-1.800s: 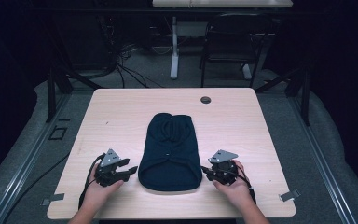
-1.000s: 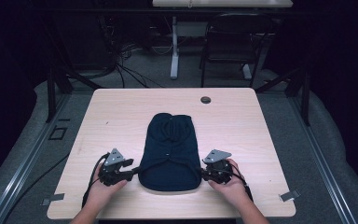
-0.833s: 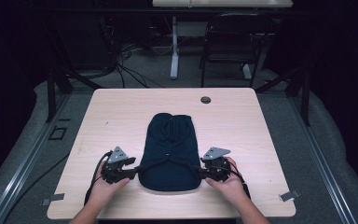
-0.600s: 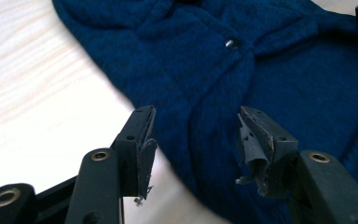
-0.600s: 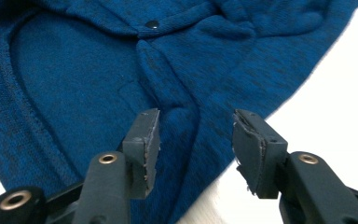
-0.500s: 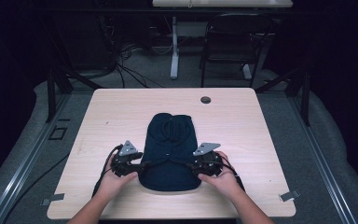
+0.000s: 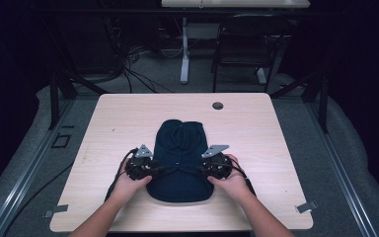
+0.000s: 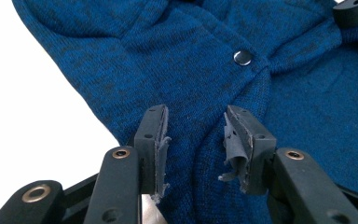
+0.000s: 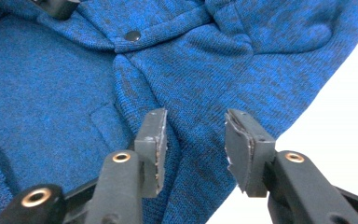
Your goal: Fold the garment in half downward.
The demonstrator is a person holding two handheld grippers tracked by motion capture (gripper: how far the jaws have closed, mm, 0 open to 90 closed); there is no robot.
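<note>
Knitwear, soft and limp by the look of it: the blue knitted garment (image 7: 181, 160) lies flat in the near middle of the table (image 7: 103, 128), hood end toward the far side. I'd judge it light and floppy, likely to sag and bunch wherever it is lifted, not slippery, and not fragile beyond the chance of a snag on the worn jaw pads. The sensible places to take hold seem to be its two side edges, where a fold of cloth can be pinched.

From above, the left gripper (image 7: 142, 168) sits at the garment's left edge and the right gripper (image 7: 216, 165) at its right edge, level with each other, a hand behind each. That view is too small to show how the jaws stand.

The gripper views settle that. The left gripper (image 8: 196, 140) has its jaws spread apart, released, with a raised ridge of fabric between them. The right gripper (image 9: 193, 140) is likewise released, jaws apart astride the cloth near its edge. Both views show a small metal snap button (image 8: 243, 57) where the front panels meet, and the knit's flecked weave, which the high view renders as plain dark cloth
</note>
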